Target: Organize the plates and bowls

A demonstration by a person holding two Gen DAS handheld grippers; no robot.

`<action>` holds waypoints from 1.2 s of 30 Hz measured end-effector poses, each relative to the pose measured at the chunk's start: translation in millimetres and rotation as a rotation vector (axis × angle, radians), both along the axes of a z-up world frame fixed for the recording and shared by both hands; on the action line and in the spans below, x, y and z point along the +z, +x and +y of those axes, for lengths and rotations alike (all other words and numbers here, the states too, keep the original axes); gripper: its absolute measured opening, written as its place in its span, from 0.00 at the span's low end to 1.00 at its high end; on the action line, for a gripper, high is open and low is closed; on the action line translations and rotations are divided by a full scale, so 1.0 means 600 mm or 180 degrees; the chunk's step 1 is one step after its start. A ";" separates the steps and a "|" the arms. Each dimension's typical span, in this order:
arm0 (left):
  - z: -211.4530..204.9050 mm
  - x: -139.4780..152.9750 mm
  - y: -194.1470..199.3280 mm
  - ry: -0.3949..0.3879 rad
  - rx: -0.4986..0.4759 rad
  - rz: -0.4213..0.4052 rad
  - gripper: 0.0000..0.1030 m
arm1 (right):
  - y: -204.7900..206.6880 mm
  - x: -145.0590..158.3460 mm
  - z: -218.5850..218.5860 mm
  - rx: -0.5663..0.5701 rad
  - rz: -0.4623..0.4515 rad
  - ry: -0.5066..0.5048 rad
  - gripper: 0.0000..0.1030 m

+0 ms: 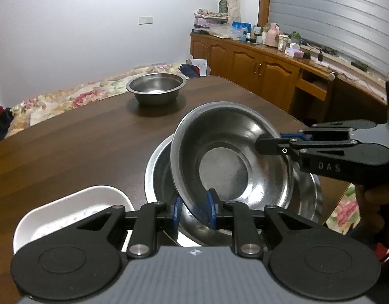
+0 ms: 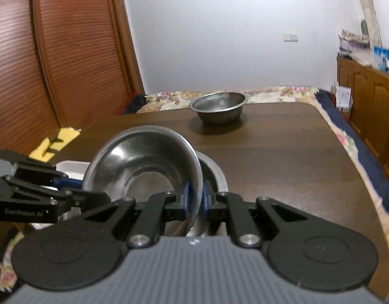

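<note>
A bedroom with plain pale walls, warm wood all round, and soft even light.

Out front, the dark brown wooden desk (image 1: 80, 136) runs off toward a bed under a floral cover (image 1: 75, 96), pushed up against the white wall (image 1: 93, 25), where a double switch plate (image 1: 145, 20) sits. Over on the right, a long run of honey-coloured wooden cabinets (image 1: 247, 60), their top crowded with boxes, bottles and jars (image 1: 257, 34). Above them a window with a closed slatted blind (image 1: 333, 17), a pale curtain (image 1: 232, 2) tied back beside it. And on the left, reddish-brown louvred wooden doors (image 2: 55, 50) rise tall beside the bed.
</note>
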State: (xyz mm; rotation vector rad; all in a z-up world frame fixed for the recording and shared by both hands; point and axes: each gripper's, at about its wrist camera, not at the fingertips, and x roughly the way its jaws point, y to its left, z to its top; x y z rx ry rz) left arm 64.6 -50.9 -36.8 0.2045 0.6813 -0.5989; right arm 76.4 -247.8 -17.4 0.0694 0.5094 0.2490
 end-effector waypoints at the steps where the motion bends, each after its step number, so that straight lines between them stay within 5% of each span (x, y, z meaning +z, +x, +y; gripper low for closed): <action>1: 0.000 0.000 0.002 0.0000 0.0013 0.0001 0.22 | -0.001 0.001 0.005 0.0016 -0.0038 -0.0102 0.13; 17: 0.008 0.002 0.003 -0.0009 0.0157 -0.0130 0.21 | 0.005 0.007 0.033 0.0319 0.0008 -0.0694 0.12; 36: 0.030 0.018 0.001 -0.0142 0.0315 -0.0280 0.21 | 0.019 0.012 0.036 0.0331 0.0009 -0.0751 0.13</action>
